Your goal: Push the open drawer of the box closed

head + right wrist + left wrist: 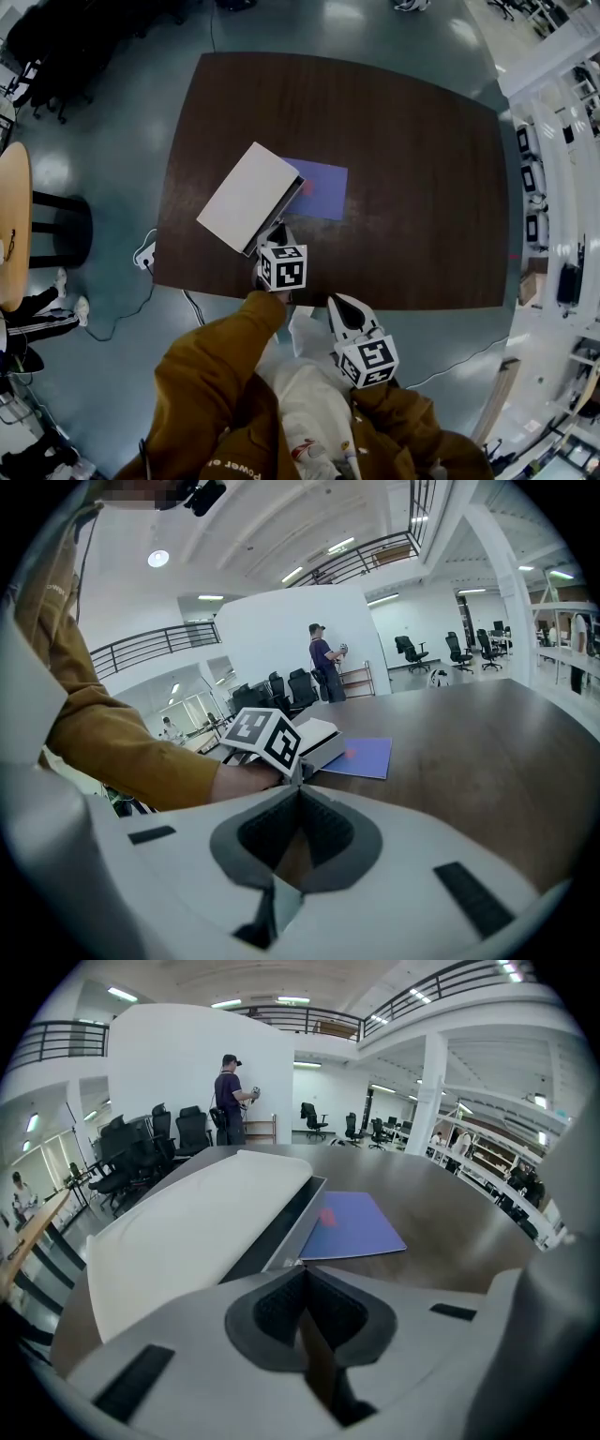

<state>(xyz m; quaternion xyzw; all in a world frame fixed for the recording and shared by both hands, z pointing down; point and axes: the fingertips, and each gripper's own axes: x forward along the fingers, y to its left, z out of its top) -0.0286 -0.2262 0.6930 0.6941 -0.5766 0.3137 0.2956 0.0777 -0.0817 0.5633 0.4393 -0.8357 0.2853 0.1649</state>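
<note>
Box (246, 192) is lying by the table's (422, 187) front-left edge, its drawer (277, 1230) showing along the long side facing the nearer left gripper (275, 234). That gripper and the right gripper (341, 307) are both showing jaws pressed together, empty.

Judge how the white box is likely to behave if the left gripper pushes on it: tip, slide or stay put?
The white box looks low and wide, so tipping seems unlikely. Nothing visibly braces it on the smooth table, so it may slide or swivel, especially as the left gripper sits near one end. Its weight cannot be told.
</note>
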